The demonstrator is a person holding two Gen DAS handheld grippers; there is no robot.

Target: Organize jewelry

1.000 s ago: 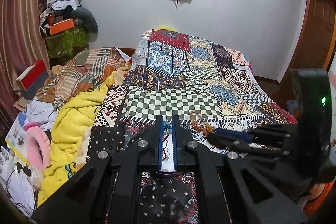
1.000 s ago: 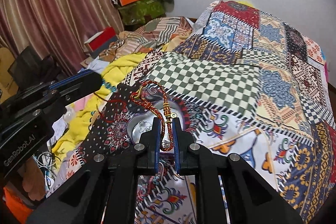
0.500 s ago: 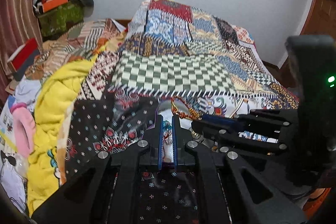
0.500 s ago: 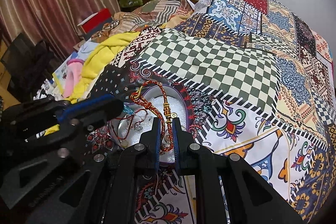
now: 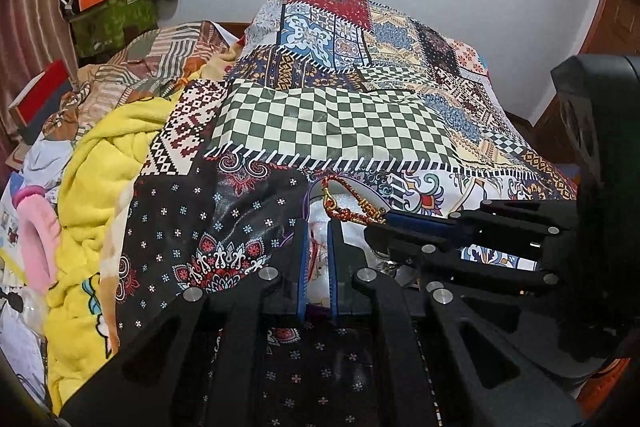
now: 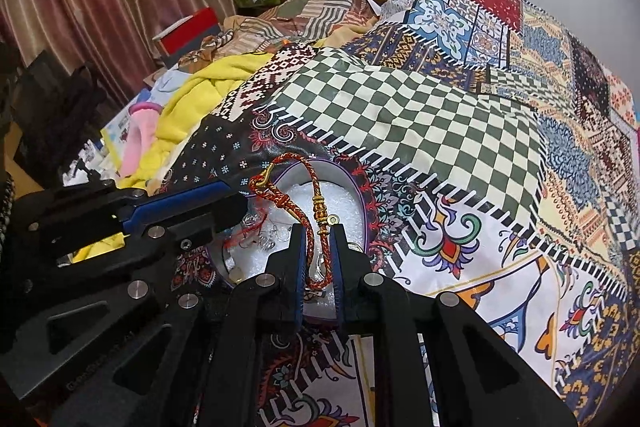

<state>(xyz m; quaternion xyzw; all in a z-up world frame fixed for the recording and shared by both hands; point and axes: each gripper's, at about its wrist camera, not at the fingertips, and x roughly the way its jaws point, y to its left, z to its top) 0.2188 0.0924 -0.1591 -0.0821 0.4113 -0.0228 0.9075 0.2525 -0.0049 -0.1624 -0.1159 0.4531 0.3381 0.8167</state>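
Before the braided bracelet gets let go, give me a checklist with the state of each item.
1. Right hand-held gripper has the braided bracelet between its fingers: ok.
2. Bracelet is over the open box: ok, its loop hangs above the white lining.
3. Landing spot is free: not ok, small silver pieces and red thread already lie in the box.
4. Left hand-held gripper is out of the drop path: not ok, it reaches over the box beside the bracelet.
5. What the left one holds: cannot tell, only a trace of red thread shows between its nearly closed fingers.
6. Box sits steady on the bedspread: cannot tell.
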